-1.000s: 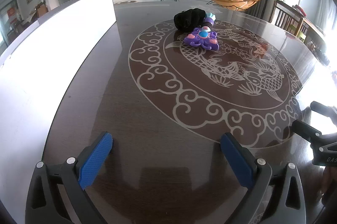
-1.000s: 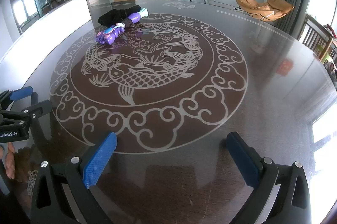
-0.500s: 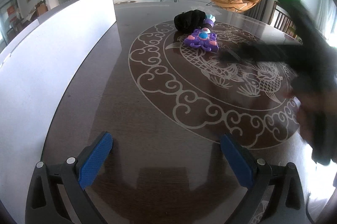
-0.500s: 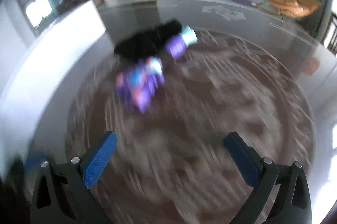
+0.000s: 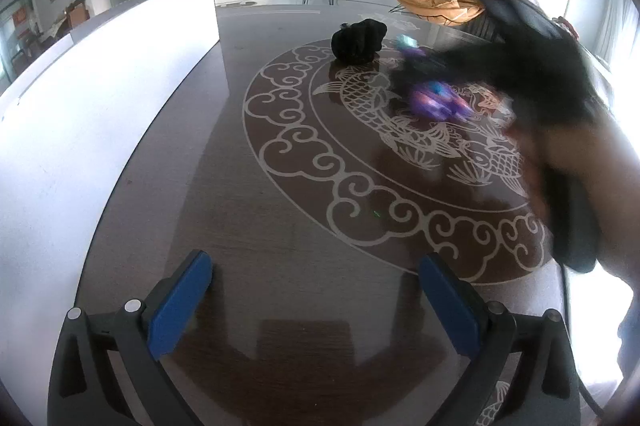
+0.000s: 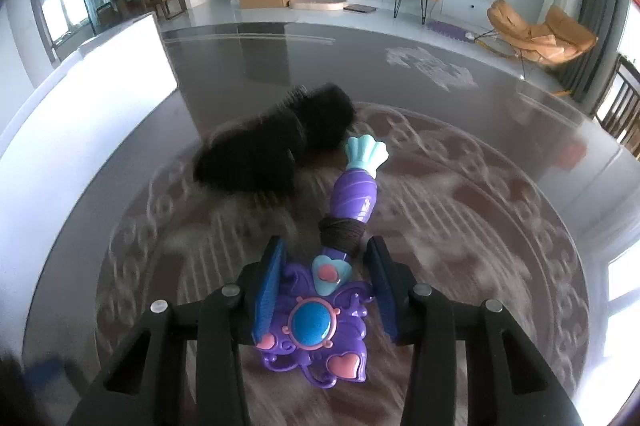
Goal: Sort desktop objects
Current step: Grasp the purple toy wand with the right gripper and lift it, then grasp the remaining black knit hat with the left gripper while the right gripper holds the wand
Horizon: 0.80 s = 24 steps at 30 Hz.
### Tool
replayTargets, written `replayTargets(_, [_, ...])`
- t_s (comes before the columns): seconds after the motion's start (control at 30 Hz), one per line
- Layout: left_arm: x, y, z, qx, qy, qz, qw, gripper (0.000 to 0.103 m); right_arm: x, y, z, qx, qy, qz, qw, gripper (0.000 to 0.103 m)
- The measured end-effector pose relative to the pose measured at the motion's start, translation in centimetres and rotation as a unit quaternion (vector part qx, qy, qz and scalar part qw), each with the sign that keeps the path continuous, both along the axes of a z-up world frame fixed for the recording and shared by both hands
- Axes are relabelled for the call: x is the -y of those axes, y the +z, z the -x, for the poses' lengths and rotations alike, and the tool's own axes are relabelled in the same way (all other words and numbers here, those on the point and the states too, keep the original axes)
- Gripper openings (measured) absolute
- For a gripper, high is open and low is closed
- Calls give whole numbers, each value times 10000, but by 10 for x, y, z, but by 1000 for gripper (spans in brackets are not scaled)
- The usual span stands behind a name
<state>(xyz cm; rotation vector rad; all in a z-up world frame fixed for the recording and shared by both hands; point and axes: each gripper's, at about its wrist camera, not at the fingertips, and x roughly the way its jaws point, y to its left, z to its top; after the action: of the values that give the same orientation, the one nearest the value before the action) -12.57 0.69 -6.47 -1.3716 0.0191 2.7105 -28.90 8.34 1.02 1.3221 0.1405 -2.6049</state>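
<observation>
A purple toy wand (image 6: 320,322) with a blue gem, pink hearts and a teal fan tip lies on the dark table; a dark band is wound round its neck. My right gripper (image 6: 326,258) has its blue pads on both sides of the wand's head, closed around it. In the left wrist view the wand (image 5: 436,101) shows blurred under the right gripper. A black furry item (image 6: 272,145) lies just beyond the wand, also seen in the left wrist view (image 5: 360,39). My left gripper (image 5: 316,290) is open and empty, low over the near table.
A white board (image 5: 100,97) stands along the table's left edge. The round table (image 5: 280,185) bears a pale fish and cloud pattern. The person's hand and right gripper body (image 5: 552,97) fill the right side of the left wrist view.
My right gripper swept forward across the table to the purple wand and closed its jaws around its head. The left gripper stayed put and open.
</observation>
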Motion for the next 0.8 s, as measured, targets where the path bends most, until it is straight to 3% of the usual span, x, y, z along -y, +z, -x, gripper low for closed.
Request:
replayTargets(0.3, [-4,-2,1,32,-9,161,9999,103,-80,-1,-132,-222,14,30,9997,44])
replayTargets(0.43, [-3,-4,3,39,-46,168,9998,103,-93,-1,-146,-203,6,141,9997,44])
replayTargets(0.53, [-9,-3,22,79,-328,192,9992,103,-94,-2,-144,-215,6,31,9998,44])
replayTargets(0.7, [-23,-4,98,64,-883,187,9959,103,-95,-5,-143,-225,21,-52,9997,45])
replayTargets(0.8, [-27,-4,140,58,-897,190,9958,103,-94,-5,-143,-224,23,-49,9997,45])
